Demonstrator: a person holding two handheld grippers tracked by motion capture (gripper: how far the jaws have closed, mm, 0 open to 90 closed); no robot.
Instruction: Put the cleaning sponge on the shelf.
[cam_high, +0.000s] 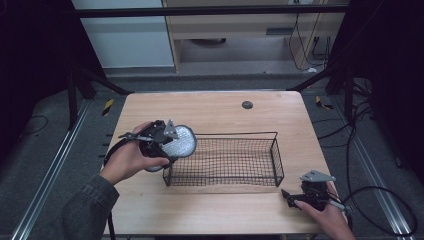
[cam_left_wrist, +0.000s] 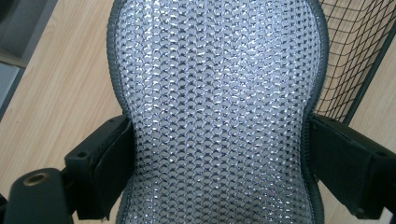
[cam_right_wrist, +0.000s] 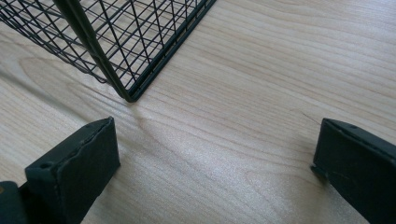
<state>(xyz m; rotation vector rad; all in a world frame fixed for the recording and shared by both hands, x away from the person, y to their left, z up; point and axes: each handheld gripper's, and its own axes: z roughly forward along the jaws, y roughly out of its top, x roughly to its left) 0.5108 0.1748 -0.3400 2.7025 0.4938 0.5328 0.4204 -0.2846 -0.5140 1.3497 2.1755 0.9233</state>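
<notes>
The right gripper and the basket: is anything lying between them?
No. In the right gripper view, bare wood table runs from the open right gripper to the basket corner. The high view shows the same gap.

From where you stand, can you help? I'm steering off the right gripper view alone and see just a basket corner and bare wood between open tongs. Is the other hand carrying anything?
Observer: Yes. The left tongs are shut on a silver mesh pad with a dark edge.
Operator: Where is it relative to the basket?
Observer: In the high view it is held at the left end of the wire basket, about level with its rim.
Operator: Anything already in the basket?
Observer: No, I see only wood through the mesh floor.
Operator: And my own tongs?
Observer: The right tongs sit low by the table's near right corner, apart from the basket.
</notes>
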